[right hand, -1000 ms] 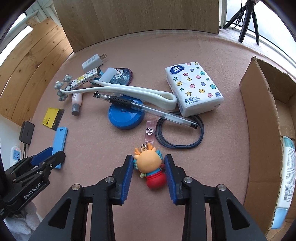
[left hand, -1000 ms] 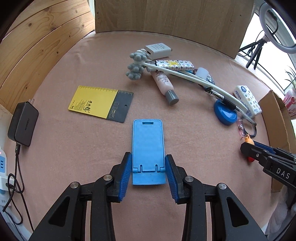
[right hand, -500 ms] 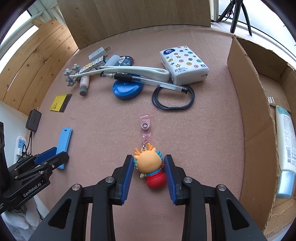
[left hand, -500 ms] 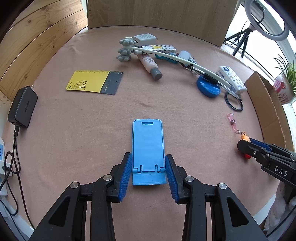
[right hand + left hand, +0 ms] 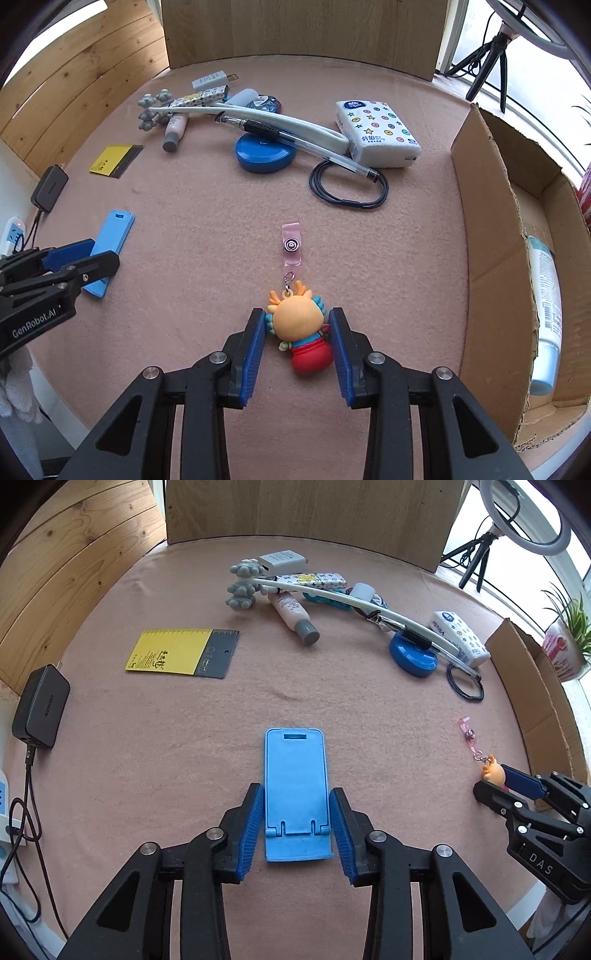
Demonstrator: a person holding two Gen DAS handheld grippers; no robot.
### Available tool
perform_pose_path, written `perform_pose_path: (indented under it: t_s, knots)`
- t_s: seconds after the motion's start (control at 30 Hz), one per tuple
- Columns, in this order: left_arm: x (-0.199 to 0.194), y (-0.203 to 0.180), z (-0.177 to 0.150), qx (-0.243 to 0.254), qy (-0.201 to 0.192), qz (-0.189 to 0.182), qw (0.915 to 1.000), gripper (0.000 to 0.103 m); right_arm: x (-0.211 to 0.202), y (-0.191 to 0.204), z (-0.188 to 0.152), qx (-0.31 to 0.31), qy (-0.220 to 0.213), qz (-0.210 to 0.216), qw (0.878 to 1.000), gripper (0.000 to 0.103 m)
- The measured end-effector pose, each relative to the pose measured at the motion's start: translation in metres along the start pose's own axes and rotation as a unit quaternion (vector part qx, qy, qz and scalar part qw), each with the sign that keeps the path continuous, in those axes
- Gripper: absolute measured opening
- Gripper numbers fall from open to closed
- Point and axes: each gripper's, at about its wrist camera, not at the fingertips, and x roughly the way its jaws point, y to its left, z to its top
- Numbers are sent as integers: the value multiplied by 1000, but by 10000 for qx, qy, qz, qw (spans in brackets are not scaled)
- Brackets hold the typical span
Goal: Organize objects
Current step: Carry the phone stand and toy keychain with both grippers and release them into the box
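My left gripper (image 5: 297, 823) is shut on a light blue phone stand (image 5: 295, 775), gripping its near end; the stand points away from me over the pink table cloth. It also shows in the right wrist view (image 5: 110, 240). My right gripper (image 5: 297, 343) is shut on an orange-headed doll keychain (image 5: 301, 328) with a red base; its pink strap clip (image 5: 291, 243) trails ahead. The keychain (image 5: 493, 770) and right gripper (image 5: 517, 790) show at the right of the left wrist view.
An open cardboard box (image 5: 487, 236) at the right holds a white tube (image 5: 546, 310). At the back lie a tissue pack (image 5: 376, 134), blue round case (image 5: 264, 151), pen (image 5: 295, 142), black cord loop (image 5: 349, 188), massager (image 5: 243, 587), yellow ruler card (image 5: 183, 651). A black charger (image 5: 40, 705) sits left.
Both grippers have pulled back and up from the cluttered far side, each keeping its object; the pile now looks farther away and the cardboard box is more in view.
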Motion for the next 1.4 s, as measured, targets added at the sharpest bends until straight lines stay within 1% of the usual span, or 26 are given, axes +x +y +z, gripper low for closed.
perform_pose_path:
  t_s: [0.17,0.33,0.5,0.67,0.87,1.0,1.2,1.4]
  knots:
    - [0,6,5,-151,135,-140,9997,39,-5,-10,-3,264,-66,198,9994,31]
    - [-6,5,9,-172,125,-191,9996,39,-16,-23,-2,588,-182,433,9972,30]
    - [-10,-12,14,-75,90,-329,9994,39,-28,-34,-1,841,-283,677,9938,30]
    - [-18,-37,23,139,-5,-513,9986,39,-50,-43,-1,955,-528,687,9917,30]
    - [-31,-77,42,447,-217,-735,9961,39,-80,-71,-2,1223,-870,668,9864,30]
    - [-39,-111,57,696,-366,-949,9924,39,-102,-97,-2,1439,-1121,571,9816,30]
    - [-42,-176,76,1186,-513,-1289,9832,39,-126,-140,-10,1774,-1416,181,9737,30]
    - [-40,-237,88,1717,-601,-1415,9731,39,-131,-179,-24,2030,-1435,-120,9685,30]
